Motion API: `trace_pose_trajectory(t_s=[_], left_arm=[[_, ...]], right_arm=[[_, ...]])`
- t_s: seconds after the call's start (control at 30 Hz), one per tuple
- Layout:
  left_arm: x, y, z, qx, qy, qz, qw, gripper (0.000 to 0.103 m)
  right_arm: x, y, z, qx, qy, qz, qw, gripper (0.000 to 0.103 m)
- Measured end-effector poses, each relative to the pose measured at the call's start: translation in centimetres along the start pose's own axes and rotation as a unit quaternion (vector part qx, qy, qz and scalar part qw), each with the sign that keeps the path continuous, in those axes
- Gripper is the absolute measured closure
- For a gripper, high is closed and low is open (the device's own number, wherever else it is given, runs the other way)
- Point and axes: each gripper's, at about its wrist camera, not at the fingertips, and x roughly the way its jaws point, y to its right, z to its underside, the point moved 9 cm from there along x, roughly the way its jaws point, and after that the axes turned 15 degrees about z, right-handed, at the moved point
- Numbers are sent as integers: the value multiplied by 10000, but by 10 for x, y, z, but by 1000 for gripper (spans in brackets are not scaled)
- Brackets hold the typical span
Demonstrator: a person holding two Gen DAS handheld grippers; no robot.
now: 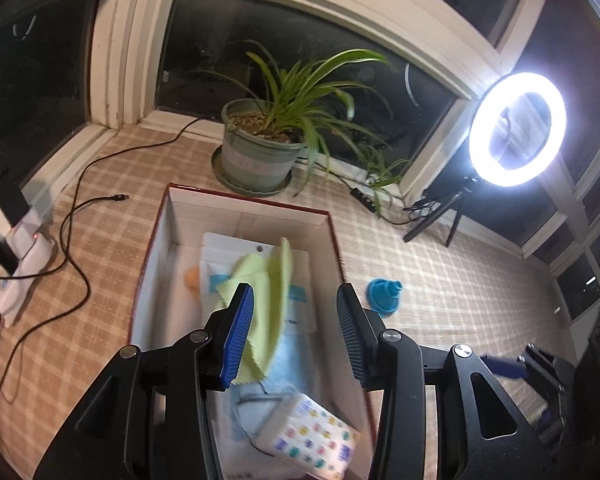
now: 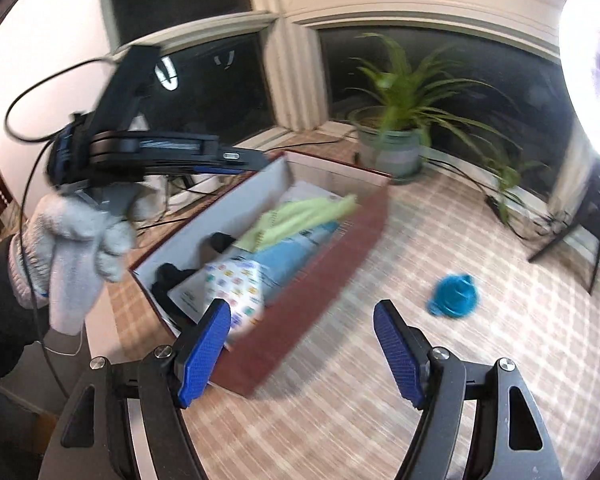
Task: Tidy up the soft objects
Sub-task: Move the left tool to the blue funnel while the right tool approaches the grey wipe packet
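Here the red-walled cardboard box [image 1: 156, 236] serves as the landmark on the plaid-covered counter [image 1: 440, 264]. Above its near end hovers the left claw [image 1: 296, 332], jaws apart and clamping nothing; a yellow-green microfibre cloth [image 1: 268, 280] drapes just beside its left pad, over a white flat packet [image 1: 220, 248] inside the box. A tissue pack with coloured print [image 1: 320, 436] lies at the box's near end. To the right of the box, apart from it, sits a blue collapsible silicone funnel [image 2: 454, 294]. The right claw [image 2: 302, 346] hangs open and empty over the box's near corner.
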Motion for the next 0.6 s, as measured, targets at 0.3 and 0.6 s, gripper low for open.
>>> trace_pose_trajectory(t_s=[0.3,0.6], left_arm=[[-5,54,20,164,116,266,9994,55],[29,117,63,255,-183,643,9974,55]], right_arm=[[-28,106,42,610,-226,619,9960,33],[-32,175,125,571,-816,1083,9891,33]])
